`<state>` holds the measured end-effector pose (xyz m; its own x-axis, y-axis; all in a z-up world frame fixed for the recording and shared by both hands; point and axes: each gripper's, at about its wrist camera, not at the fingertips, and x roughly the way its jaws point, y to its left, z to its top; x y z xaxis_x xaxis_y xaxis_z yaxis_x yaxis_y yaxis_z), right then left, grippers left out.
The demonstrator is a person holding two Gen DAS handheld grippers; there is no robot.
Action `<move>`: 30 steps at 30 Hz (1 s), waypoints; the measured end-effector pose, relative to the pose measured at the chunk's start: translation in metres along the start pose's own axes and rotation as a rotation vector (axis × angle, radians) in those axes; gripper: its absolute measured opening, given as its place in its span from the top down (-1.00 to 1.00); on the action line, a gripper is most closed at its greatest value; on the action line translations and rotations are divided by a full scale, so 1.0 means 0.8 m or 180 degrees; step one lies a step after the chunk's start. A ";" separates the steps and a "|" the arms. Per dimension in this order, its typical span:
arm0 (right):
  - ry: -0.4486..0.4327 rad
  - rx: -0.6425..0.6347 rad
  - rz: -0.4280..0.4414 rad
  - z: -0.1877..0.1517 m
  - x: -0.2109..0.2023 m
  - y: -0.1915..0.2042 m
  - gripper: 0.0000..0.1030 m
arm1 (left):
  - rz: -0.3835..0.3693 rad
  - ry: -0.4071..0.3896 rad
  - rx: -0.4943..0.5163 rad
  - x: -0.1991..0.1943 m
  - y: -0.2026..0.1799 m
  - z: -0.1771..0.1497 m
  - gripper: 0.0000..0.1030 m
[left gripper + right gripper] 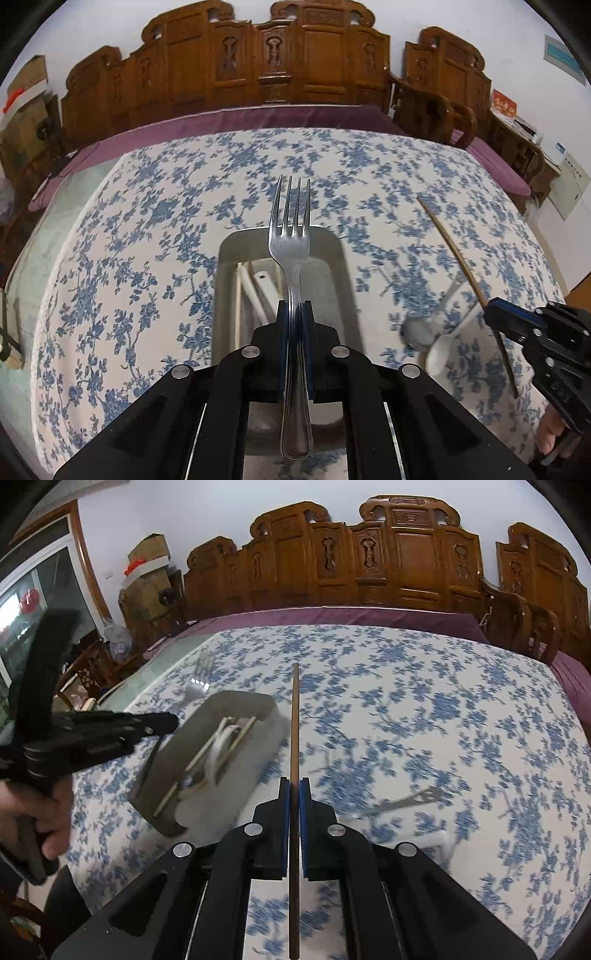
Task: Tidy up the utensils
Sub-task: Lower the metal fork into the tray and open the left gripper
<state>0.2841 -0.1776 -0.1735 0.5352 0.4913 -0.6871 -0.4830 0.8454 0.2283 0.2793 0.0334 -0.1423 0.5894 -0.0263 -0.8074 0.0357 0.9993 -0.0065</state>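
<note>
Fork (291,254), silver metal, clamped at mid-handle in left gripper (295,317) — tines forward, long axis along grey rectangular tray (340,266) directly beneath. Right gripper (294,794) pinches thin brown wooden chopstick (294,723); tray lies to its left — left hand nearer.

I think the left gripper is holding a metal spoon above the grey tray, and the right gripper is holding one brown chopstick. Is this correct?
Not quite. The left gripper is holding a metal fork, not a spoon: the left wrist view shows its four tines above the grey tray. The rest is right: the right gripper is holding one brown chopstick.
</note>
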 end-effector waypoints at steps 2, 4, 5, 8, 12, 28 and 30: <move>0.0002 0.0004 0.0031 0.004 0.005 0.009 0.89 | 0.0003 0.0034 -0.0022 0.009 0.008 -0.002 0.88; 0.0006 0.0004 0.0052 0.008 0.011 0.017 0.89 | 0.0008 0.0063 -0.0037 0.016 0.014 -0.005 0.88; 0.0006 -0.0001 0.0055 0.009 0.012 0.020 0.89 | 0.0009 0.0073 -0.0042 0.019 0.016 -0.006 0.88; 0.0010 -0.0014 0.0061 0.012 0.017 0.030 0.88 | -0.0001 0.0110 -0.0060 0.029 0.021 -0.010 0.88; 0.0025 -0.0020 0.0057 0.014 0.025 0.040 0.88 | -0.0010 0.0148 -0.0072 0.039 0.026 -0.015 0.88; 0.0083 -0.0059 0.0107 0.027 0.057 0.087 0.88 | -0.0058 -0.0003 0.0022 0.003 0.051 -0.030 0.87; 0.0094 -0.0048 0.0118 0.028 0.063 0.093 0.88 | -0.0069 -0.0046 0.0025 -0.009 0.058 -0.033 0.87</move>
<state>0.2908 -0.0848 -0.1756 0.4962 0.5157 -0.6985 -0.5126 0.8233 0.2438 0.2557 0.0804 -0.1525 0.6000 -0.0483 -0.7985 0.0550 0.9983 -0.0191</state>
